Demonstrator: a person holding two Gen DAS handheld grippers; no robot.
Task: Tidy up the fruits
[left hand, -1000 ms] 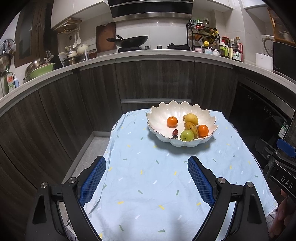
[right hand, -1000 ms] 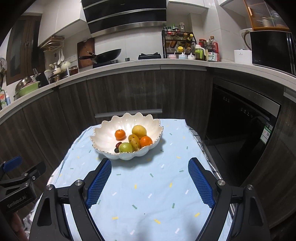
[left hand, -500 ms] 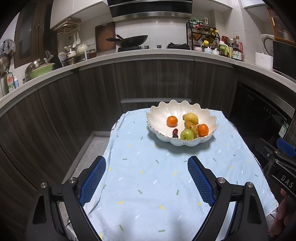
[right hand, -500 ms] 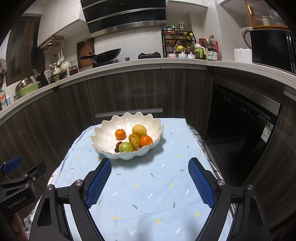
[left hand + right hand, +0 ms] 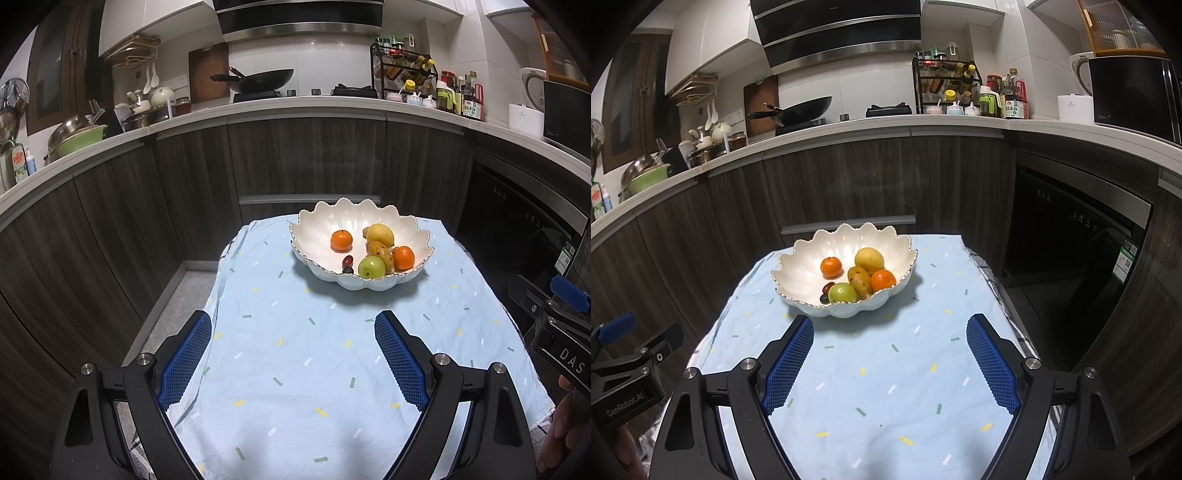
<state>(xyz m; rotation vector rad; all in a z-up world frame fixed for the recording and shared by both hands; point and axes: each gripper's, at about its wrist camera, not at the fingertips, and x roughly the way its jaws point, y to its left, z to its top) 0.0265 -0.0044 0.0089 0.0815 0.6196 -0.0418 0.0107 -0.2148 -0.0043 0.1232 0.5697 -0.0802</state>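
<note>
Both grippers, left gripper [image 5: 291, 354] and right gripper [image 5: 890, 358], hover with fingers wide apart, empty, short of the bowl [image 5: 369, 284]; fruits [image 5: 371, 267] already inside, likely task complete.

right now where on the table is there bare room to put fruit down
The blue cloth is bare from the near rim of the white bowl back to the open left gripper and open right gripper, and in strips either side of the bowl. Inside the bowl, its left half is free; the fruits crowd the right front.
</note>
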